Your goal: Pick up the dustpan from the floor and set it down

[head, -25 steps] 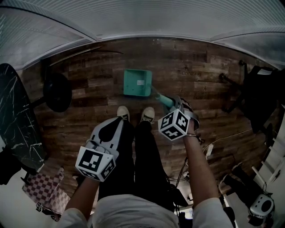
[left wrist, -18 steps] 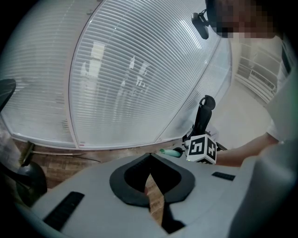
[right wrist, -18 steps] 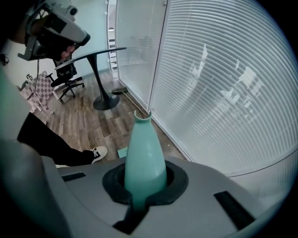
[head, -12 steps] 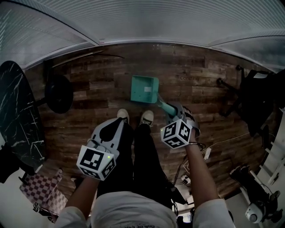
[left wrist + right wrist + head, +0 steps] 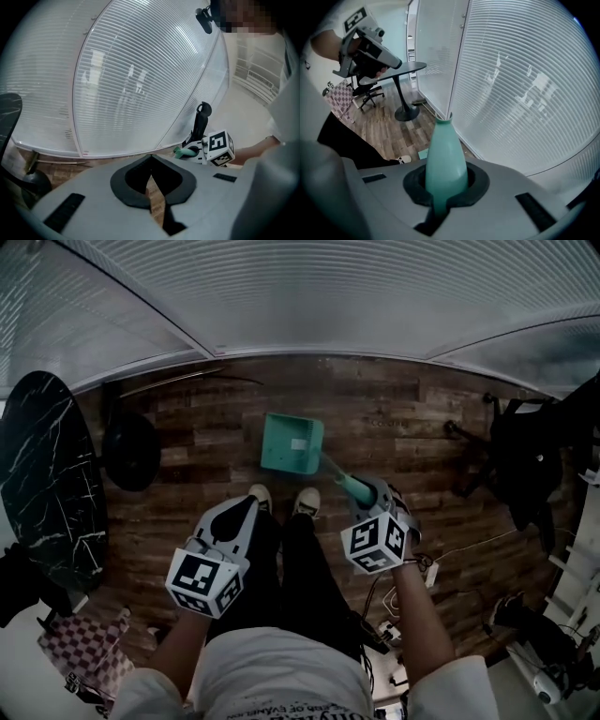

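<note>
The right tool (image 5: pixel 367 491) is clenched on the thick teal grip of the dustpan (image 5: pixel 292 443). In the right gripper view the grip (image 5: pixel 446 159) fills the gap between the black pads and tapers away from the camera like a bottle neck into a thin pale rod (image 5: pixel 443 115).

In the head view the dustpan's long axis runs on a slant. It goes from the right tool at lower right, up and to the left along the rod, to the square pan. The pan end points away from the person, toward the ribbed wall (image 5: pixel 309 296). The handle end points back at the person's right side. The pan's hollow side faces up toward the camera. It sits over the wood floor (image 5: pixel 394 418), just beyond the toes of the two shoes (image 5: pixel 260 493). No view shows whether its lower edge touches the boards.

The left tool (image 5: pixel 244 505) is held in front of the person's left leg, well apart from the dustpan. Its jaws are together at the tips and grasp nothing.

A round black base (image 5: pixel 131 439) stands on the floor to the left of the pan. A dark marbled surface (image 5: pixel 42 484) lies farther left.
</note>
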Available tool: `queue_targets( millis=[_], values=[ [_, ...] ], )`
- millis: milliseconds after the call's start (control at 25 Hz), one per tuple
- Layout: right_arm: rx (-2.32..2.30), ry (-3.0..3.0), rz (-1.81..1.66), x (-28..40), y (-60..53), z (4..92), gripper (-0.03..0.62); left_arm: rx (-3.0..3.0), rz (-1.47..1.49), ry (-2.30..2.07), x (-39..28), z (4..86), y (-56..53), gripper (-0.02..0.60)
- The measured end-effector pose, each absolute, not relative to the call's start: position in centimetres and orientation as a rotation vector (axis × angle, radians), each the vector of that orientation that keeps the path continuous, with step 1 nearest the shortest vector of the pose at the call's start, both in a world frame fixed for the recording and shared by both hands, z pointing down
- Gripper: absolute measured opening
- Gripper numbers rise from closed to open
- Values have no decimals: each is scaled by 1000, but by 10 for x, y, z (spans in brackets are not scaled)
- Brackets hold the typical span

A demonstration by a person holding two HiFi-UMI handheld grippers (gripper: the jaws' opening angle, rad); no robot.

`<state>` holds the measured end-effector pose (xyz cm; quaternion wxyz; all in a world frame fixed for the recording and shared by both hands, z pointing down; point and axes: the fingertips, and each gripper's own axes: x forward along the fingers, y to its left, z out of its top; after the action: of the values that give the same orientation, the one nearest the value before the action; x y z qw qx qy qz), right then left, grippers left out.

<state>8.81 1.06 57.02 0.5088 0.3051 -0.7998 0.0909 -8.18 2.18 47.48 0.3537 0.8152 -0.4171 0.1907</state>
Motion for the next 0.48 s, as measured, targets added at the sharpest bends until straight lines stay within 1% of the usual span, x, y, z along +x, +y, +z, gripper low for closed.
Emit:
queue_targets(
  millis=[480],
  values=[
    [740,-1965,205,70,32,483,25,2181,490,-1058,-76,413,47,23]
  ],
)
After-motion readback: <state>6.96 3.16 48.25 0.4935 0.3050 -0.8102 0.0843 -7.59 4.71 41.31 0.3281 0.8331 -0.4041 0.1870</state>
